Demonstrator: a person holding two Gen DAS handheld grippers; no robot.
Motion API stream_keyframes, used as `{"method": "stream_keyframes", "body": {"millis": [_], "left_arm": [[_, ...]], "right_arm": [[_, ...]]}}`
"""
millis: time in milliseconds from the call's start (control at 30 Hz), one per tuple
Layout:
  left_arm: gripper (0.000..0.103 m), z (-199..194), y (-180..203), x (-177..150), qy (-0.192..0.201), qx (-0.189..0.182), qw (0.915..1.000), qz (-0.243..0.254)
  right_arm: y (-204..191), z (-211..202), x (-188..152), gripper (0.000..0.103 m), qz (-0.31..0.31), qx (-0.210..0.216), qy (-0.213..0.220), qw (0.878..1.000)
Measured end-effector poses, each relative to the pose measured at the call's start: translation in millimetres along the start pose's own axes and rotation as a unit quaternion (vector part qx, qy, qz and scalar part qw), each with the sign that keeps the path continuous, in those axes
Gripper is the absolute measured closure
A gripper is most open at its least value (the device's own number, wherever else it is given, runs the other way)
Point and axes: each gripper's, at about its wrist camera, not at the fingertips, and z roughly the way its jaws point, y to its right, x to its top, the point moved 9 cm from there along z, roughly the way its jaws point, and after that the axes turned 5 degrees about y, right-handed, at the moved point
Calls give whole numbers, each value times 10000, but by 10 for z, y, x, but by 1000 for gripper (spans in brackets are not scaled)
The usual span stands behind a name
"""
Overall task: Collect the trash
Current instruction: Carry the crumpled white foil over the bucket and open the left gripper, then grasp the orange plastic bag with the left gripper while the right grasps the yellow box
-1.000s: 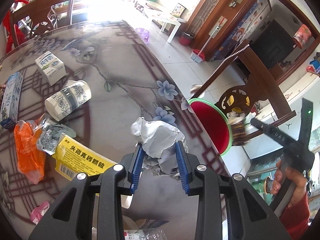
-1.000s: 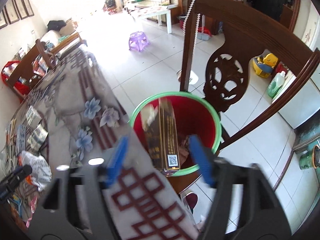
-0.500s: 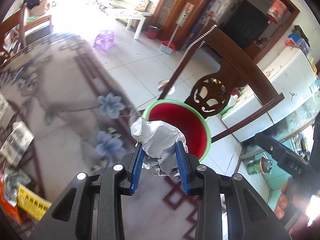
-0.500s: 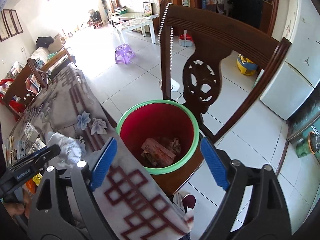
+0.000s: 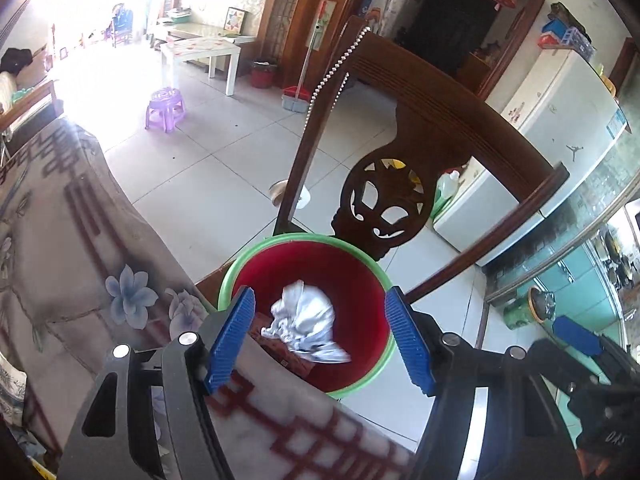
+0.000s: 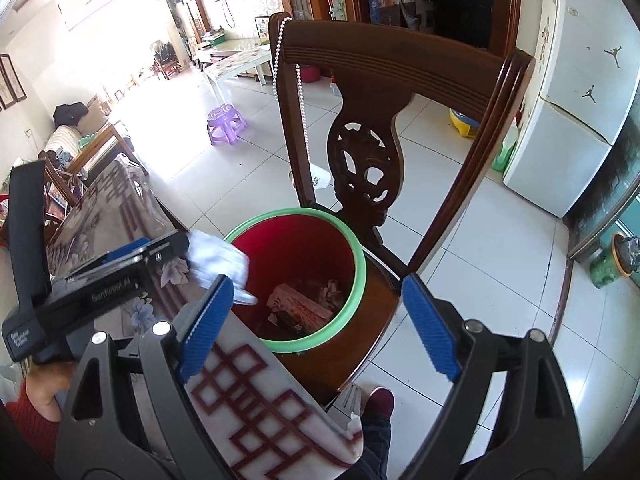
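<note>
The crumpled silvery wrapper (image 5: 304, 326) is dropping free between the blue pads of the left gripper (image 5: 320, 336), over the mouth of the red bin (image 5: 362, 276) with the green rim. In the right wrist view the same wrapper (image 6: 218, 260) is showing blurred at about nine o'clock of the bin's rim (image 6: 362, 264), just past the left gripper's tip, so it is entering near the table-side edge, not dead centre. The left jaws have just been opening and are now standing wide, with nothing pressed between them; the wrapper is loose in the gap.

To do this release well, the left hand is best kept hovering over the bin's opening until the wrapper is clearly below the rim, since a light foil piece may drift and catch on the edge nearest the table (image 5: 80, 240). Pulling back toward the table too soon is the likely way to knock it out.

The right gripper (image 6: 316, 324) is holding its jaws wide apart and empty, pointing down at the bin, where a flattened carton (image 6: 300, 306) and other scraps are already lying at the bottom. The bin is sitting on the seat of a dark wooden chair (image 6: 392, 68), whose carved back is rising at twelve o'clock of it.
</note>
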Motion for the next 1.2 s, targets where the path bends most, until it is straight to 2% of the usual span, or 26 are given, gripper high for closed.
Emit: {"method": "stream_keyframes", "body": {"millis": [233,467,533,867,967,1100,1200], "left_arm": [[38,-187,-89,-45,40,182,9998,-78],[32,-614,-360,-247,141,145,9946,-1017],[32,-698,-484,-331,78,315,9937,-1077],[32,-1360,-1019,-525,428,685,9891,-1232],[32,-1567,-1256,-634,487,963,9858,-1290],[32,-1897,-1745,-858,555,1566,9744,-1515],[31,-2193,-2255,-1070,709,2035,9552,-2027]], "right_arm": [[-95,65,-22,18,-48,105,-87,9999],[-377,162,-109,18,-256,348,-297,9986],[-492,168,-133,18,-355,442,-350,9978],[-1215,82,-334,17,-1150,939,-560,9873],[-1421,67,-442,17,-1304,1102,-646,9832],[-1671,38,-601,17,-1528,1259,-727,9775],[-1817,-3,-739,17,-1665,1318,-798,9739]]}}
